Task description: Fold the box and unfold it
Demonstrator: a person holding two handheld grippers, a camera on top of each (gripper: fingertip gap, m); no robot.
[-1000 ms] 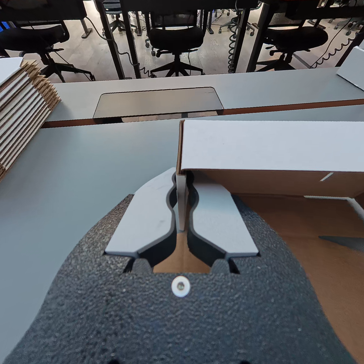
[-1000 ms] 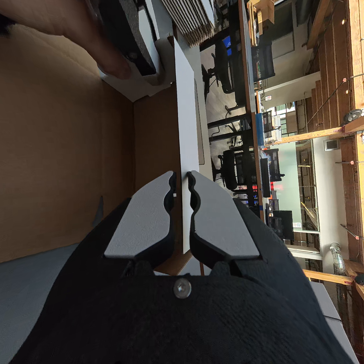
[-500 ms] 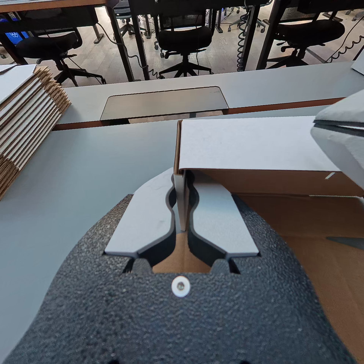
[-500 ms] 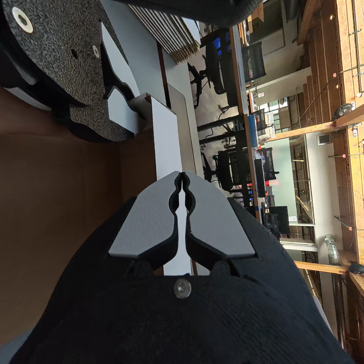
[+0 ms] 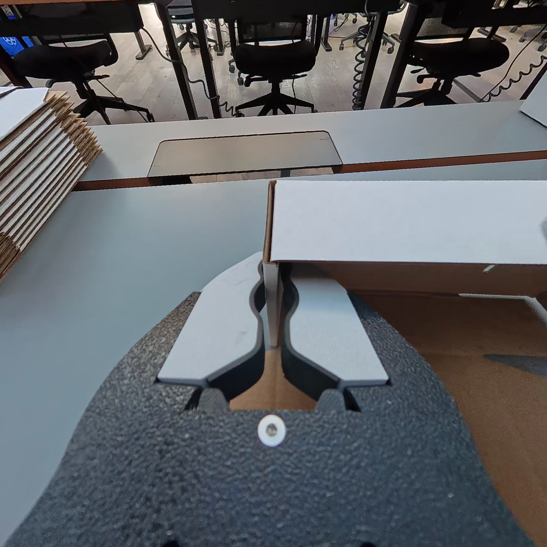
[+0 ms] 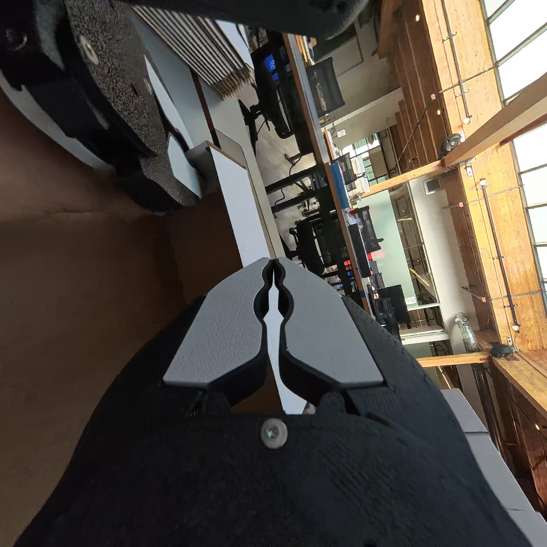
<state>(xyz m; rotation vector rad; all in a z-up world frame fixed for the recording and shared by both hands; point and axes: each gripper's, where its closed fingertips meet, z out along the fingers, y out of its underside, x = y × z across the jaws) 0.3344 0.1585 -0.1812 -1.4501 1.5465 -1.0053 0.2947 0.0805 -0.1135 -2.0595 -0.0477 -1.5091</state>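
The cardboard box [image 5: 399,222], white outside and brown inside, lies open on the grey table [image 5: 118,266]. Its long back wall stands up and folds over toward me. My left gripper [image 5: 272,266] is shut on the box's upright left end wall [image 5: 273,307] at the back corner. In the right wrist view the left gripper [image 6: 192,168] holds that same corner. My right gripper [image 6: 273,262] is shut with its tips touching, over the white back wall [image 6: 236,201], which shows through the gap behind the fingers. Nothing shows between its tips.
A stack of flat cardboard blanks [image 5: 38,165] lies at the table's left. A dark cable hatch [image 5: 242,154] sits in the far desk. Another white box [image 5: 535,103] is at the far right. Office chairs [image 5: 272,59] stand beyond the desks.
My right gripper has closed from around the back wall to tips touching. It has drawn back out of the left wrist view. My left gripper keeps its hold on the end wall.
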